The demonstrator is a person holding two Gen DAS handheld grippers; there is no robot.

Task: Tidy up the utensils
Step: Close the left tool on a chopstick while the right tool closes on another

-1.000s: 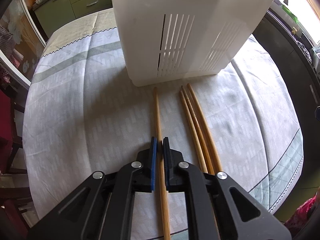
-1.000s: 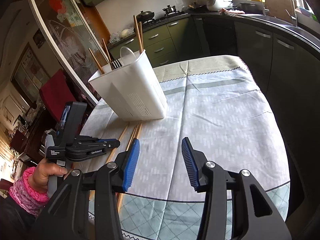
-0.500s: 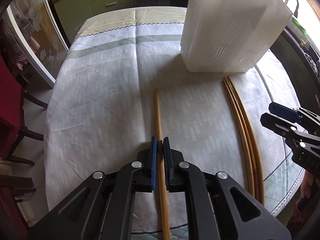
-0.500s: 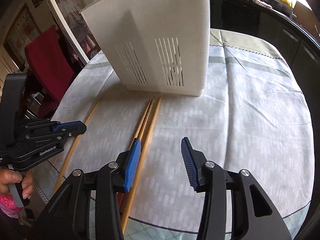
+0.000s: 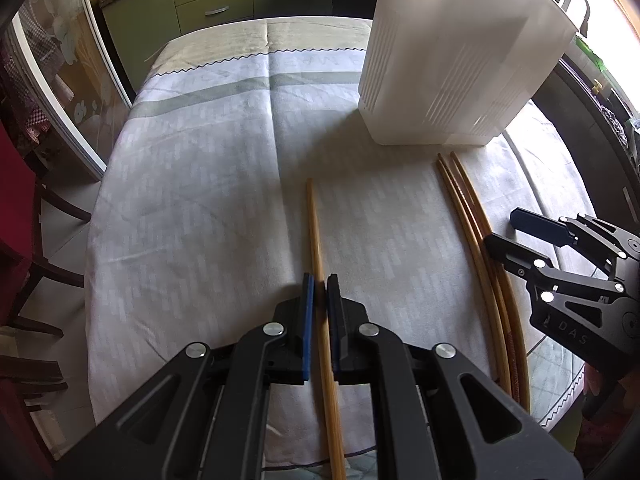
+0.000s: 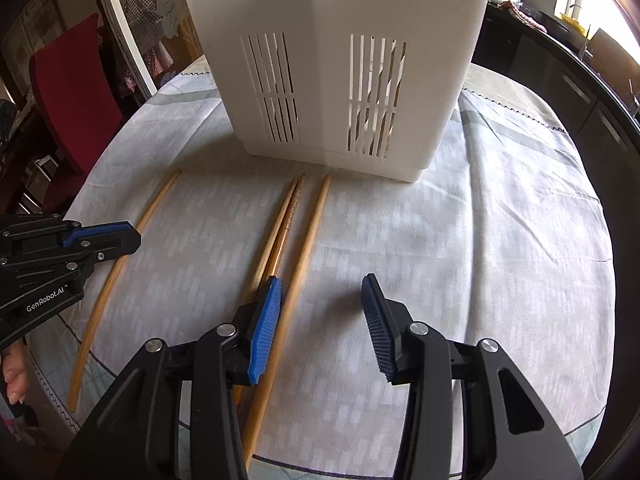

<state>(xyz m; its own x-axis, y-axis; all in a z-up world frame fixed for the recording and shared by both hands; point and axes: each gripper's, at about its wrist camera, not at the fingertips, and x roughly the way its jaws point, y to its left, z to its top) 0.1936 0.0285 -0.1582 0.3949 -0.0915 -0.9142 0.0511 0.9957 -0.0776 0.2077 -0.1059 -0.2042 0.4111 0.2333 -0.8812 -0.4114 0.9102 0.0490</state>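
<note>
My left gripper (image 5: 320, 284) is shut on a single bamboo chopstick (image 5: 314, 220) that runs forward between its blue pads, low over the tablecloth. In the right wrist view that chopstick (image 6: 148, 216) lies apart at the left, with the left gripper (image 6: 132, 236) on it. Three more chopsticks (image 6: 296, 216) lie side by side in front of the white slotted utensil holder (image 6: 340, 60). My right gripper (image 6: 322, 292) hangs open just above them. The rightmost of the three (image 6: 310, 236) passes between its jaws beside the left finger, untouched. The left wrist view shows the right gripper (image 5: 502, 227) over those chopsticks (image 5: 464, 200).
The holder (image 5: 452, 60) stands on a pale patterned tablecloth (image 6: 480, 240) and has utensils showing through its slots. A red chair (image 6: 72, 92) stands off the table's left side. Green cabinets (image 5: 200, 4) lie beyond, a dark counter (image 6: 580, 80) to the right. A person's hand (image 6: 14, 376) holds the left gripper.
My left gripper has carried its chopstick sideways, away from the holder and the other three. My right gripper has come down and closer, now low over those three chopsticks.
</note>
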